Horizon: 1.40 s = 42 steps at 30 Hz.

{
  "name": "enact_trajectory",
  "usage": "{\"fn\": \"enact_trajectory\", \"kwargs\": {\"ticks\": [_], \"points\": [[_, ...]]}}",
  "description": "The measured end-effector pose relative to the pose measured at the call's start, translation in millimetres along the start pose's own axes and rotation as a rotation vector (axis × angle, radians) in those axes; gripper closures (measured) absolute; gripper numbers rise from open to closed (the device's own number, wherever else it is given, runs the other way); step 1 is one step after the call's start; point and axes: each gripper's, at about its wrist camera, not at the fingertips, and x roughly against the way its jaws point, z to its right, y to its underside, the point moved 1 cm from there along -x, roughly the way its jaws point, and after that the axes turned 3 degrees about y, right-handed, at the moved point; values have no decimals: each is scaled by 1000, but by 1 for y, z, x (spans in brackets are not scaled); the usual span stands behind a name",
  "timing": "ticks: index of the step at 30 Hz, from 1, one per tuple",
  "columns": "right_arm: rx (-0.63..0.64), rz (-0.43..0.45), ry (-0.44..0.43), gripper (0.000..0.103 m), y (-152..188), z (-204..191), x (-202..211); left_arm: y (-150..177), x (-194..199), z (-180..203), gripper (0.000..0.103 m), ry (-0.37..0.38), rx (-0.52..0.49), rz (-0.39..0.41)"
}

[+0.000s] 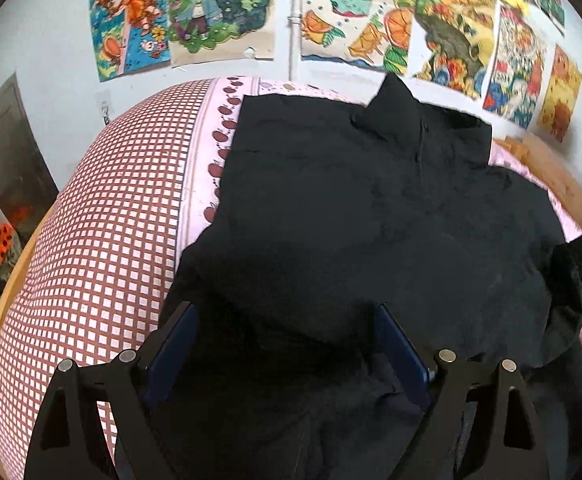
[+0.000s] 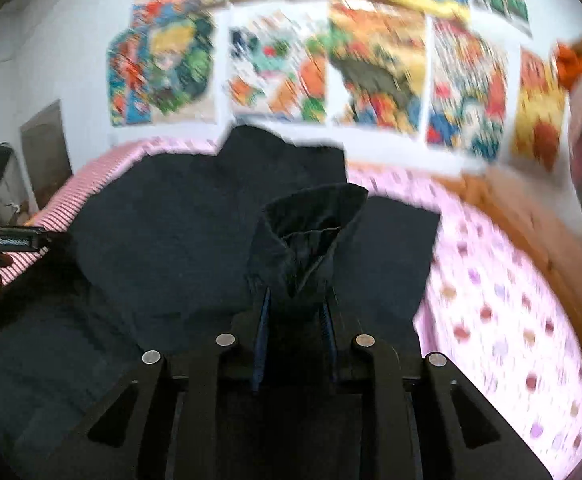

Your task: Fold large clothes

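Two tools, right tool (image 2: 295, 304) pinching one black garment (image 1: 371, 208).

R wrist view all smeared: we can't read the posters (image 2: 371, 60). Garment (image 1: 371, 208) runs off bottom edge, covering bed's (image 1: 103, 240) middle.

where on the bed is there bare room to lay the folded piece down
Free: the red checked sheet left of the black garment, out to the wooden bed edge; and the pink dotted sheet to its right, bordered by the wooden rail. Crowded: the middle, under the garment, where the left gripper hovers open and the right gripper pinches a fold.
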Motion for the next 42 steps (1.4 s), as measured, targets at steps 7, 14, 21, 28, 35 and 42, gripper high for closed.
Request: {"fn": "enact_trajectory", "kwargs": {"ticks": [7, 14, 21, 28, 35, 42], "points": [[-77, -59, 22, 42, 17, 35, 3, -1, 6, 0, 14, 85, 24, 54], [-137, -101, 32, 36, 13, 42, -17, -9, 0, 28, 14, 18, -73, 77], [15, -210, 61, 36, 21, 5, -61, -6, -35, 37, 11, -98, -112, -38], [2, -278, 44, 20, 34, 5, -91, 18, -60, 38, 0, -145, -134, -51], [35, -272, 64, 12, 41, -7, -100, 22, -64, 38, 0, -141, -132, -54], [-21, -222, -49, 12, 25, 9, -80, 4, -42, 24, 0, -65, -67, -35]]}}
